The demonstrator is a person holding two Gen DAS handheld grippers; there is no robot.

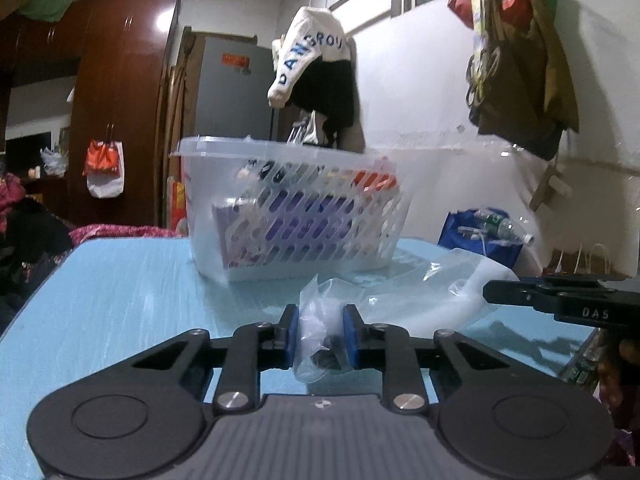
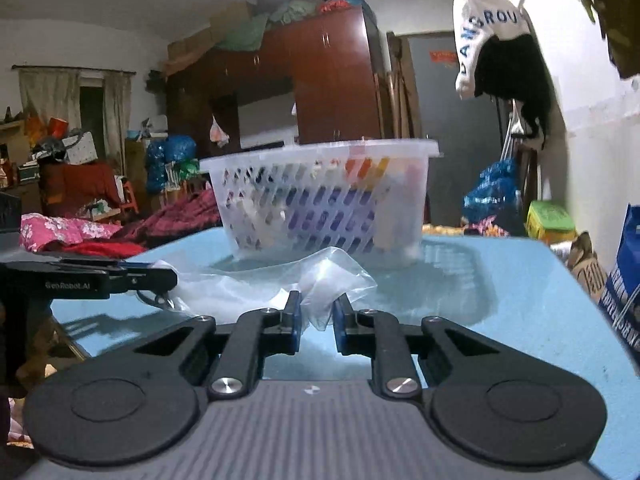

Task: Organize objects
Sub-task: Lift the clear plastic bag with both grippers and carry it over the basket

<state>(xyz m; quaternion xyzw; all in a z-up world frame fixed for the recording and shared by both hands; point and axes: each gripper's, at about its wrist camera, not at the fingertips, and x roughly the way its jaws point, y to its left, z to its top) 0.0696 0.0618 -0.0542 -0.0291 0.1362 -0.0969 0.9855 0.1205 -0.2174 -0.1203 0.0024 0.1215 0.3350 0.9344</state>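
A clear plastic bag (image 1: 404,300) lies crumpled on the light blue table (image 1: 120,300). My left gripper (image 1: 319,334) is shut on one end of the bag, with a small dark item inside it between the blue pads. My right gripper (image 2: 316,314) is partly open around the bag's other corner (image 2: 320,280); its pads stand apart from the plastic. Each gripper shows in the other's view, the right one (image 1: 500,294) and the left one (image 2: 160,278). A white slotted basket (image 1: 296,208) holding purple and orange packets stands behind the bag, also in the right wrist view (image 2: 324,196).
The table's right edge (image 1: 576,344) is close to my right gripper. A blue bag with bottles (image 1: 484,232) sits beyond the table. A wardrobe (image 1: 120,120), hanging clothes (image 1: 316,76) and a bed with red bedding (image 2: 80,236) surround the table.
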